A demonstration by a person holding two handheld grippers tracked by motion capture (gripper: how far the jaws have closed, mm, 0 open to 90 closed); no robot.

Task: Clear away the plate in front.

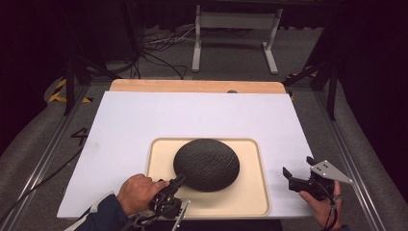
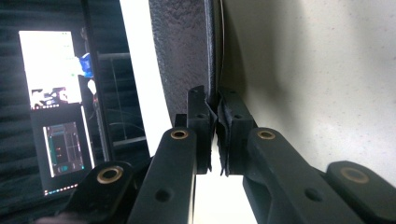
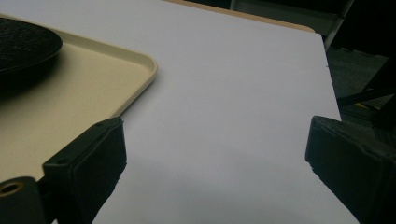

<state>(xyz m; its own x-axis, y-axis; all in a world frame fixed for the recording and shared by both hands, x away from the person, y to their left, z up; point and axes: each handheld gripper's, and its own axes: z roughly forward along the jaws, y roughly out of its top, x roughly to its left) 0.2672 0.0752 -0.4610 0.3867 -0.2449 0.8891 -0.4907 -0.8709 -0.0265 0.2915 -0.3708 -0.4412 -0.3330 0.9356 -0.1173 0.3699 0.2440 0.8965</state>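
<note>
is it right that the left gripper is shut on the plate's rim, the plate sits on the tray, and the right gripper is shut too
Not quite. The right gripper is open: the right gripper view shows its jaws wide apart over the white board, holding nothing. The rest stands: the left gripper is shut on the plate's rim, and the plate sits on the tray.
</note>
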